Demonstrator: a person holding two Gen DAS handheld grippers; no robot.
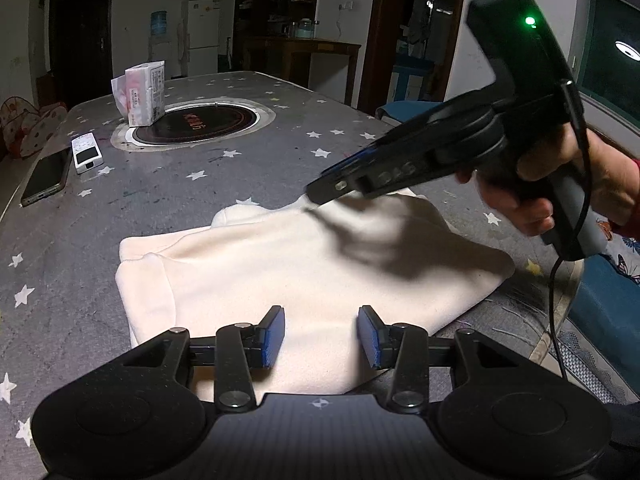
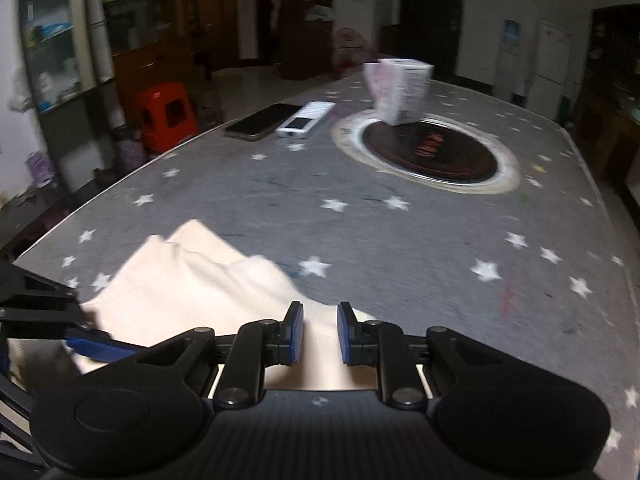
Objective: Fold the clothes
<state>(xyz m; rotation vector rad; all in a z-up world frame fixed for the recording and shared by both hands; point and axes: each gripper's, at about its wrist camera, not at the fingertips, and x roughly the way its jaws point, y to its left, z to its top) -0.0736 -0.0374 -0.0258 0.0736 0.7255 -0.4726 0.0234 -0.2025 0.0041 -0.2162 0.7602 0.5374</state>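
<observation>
A cream fleece garment lies folded flat on the grey star-patterned table cover. My left gripper hovers over its near edge, open, with nothing between the blue pads. In the left wrist view the right gripper comes in from the right, held by a hand, its tip just above the garment's far edge. In the right wrist view the right gripper is open over the cream garment, gripping nothing. The left gripper's blue finger shows at the lower left.
A tissue pack stands by the round black hotplate in the table's middle. A phone and a white remote lie near the far left edge. A red stool stands beyond the table. Blue cushions sit at the right.
</observation>
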